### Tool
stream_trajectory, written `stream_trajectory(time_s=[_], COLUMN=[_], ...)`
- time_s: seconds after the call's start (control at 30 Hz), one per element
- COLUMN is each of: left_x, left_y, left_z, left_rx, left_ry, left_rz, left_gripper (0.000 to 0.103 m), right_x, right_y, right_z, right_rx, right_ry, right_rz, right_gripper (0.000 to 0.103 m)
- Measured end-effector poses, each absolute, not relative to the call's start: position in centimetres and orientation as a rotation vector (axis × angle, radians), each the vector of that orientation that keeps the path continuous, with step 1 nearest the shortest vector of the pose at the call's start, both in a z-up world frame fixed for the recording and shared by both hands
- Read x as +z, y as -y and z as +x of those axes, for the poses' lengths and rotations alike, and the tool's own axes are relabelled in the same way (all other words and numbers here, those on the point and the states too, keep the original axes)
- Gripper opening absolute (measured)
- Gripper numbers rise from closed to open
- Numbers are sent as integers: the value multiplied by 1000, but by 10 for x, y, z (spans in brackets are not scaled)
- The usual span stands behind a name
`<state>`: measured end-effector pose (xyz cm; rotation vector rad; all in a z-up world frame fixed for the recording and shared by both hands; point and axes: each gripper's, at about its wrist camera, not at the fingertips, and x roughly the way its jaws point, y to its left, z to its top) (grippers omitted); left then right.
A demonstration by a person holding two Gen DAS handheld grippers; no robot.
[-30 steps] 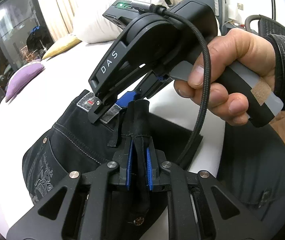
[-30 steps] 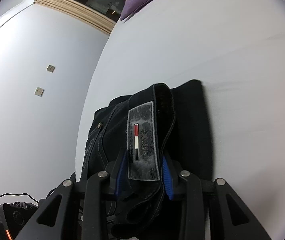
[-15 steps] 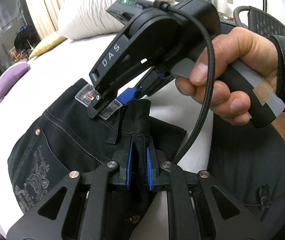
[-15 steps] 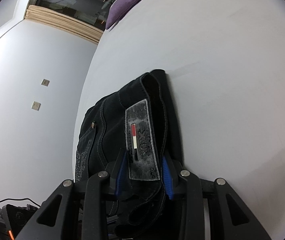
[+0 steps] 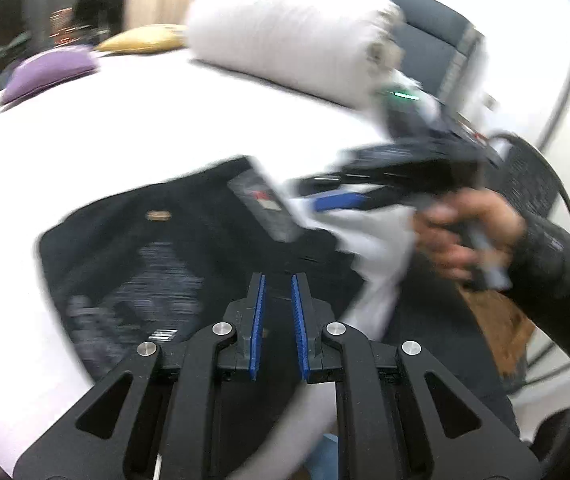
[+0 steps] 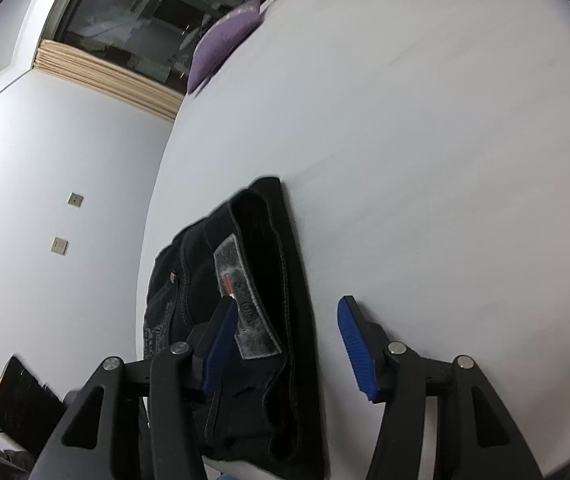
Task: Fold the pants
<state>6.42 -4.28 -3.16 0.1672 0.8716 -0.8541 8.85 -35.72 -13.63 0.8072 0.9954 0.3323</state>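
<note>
Both grippers are letting go compared with half a second ago: the right gripper [image 6: 285, 344] was clamped on the waistband and is now spread wide, and the left gripper [image 5: 276, 320] no longer has fabric pinched between its blue pads. Left jaws are sitting slightly apart with nothing between them, hovering just above the pants [image 5: 189, 240]. Right gripper's left pad [image 6: 219, 344] is overlapping the grey waistband patch [image 6: 245, 304] in view; contact cannot be told. Its right pad [image 6: 355, 350] is standing clear over the white bed sheet [image 6: 425, 160].

Pants are lying folded in a compact dark bundle on the sheet near its edge, patch side up, rivet [image 6: 172, 276] showing. Left wrist view is heavily motion-blurred. In it the right hand [image 5: 465, 236] is gripping the right gripper's handle, off to the right of the pants. Purple cushion [image 5: 51, 70], yellow cushion [image 5: 141, 38] and a white pillow [image 5: 285, 36] are sitting at the far side of the bed. A dark window [image 6: 145, 20] is showing behind.
</note>
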Motion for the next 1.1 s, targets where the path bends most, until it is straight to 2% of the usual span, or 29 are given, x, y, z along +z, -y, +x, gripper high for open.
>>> stream_trajectory(time_s=[0.07,0.17,0.33,0.37,0.4,0.43,0.5,0.77,0.87,0.93,1.1], left_x=[-37,-48,-87,-95,-97,-98,-98,-94,-92,-92,-95], left_y=[25,8,5,3,1,-3,-4,-12,-14,-12,-6], left_z=[95,141,189,190,188,184,177,165,156,149,150], left_rx=[-780,-704,-637,-634,-629,-625,-619,-610,-609,-603,-599], left_ry=[-891,-931,-1026,-1047,-1047,-1030,-1024,-1053,-1056,-1057,-1064], left_rz=[114,30,68,56,48,60,92,111,119,126,131], left_gripper=[13,13,13,13,13,13,13,13,13,13,13], right_x=[-120,-102,-122,-132,-144,-149,-155,-154,-151,-147,-137], right_y=[349,317,271,268,269,272,283,294,293,290,282], right_z=[83,81,93,97,99,99,96,77,67,60,48], right_rx=[374,484,531,515,470,445,436,414,418,428,420], right_ry=[-967,-953,-1052,-1082,-1115,-1123,-1116,-1073,-1035,-1021,-1011], right_rz=[798,752,698,704,701,701,748,797,816,819,792], right_gripper=[56,51,45,39,20,6,3,7,22,38,45])
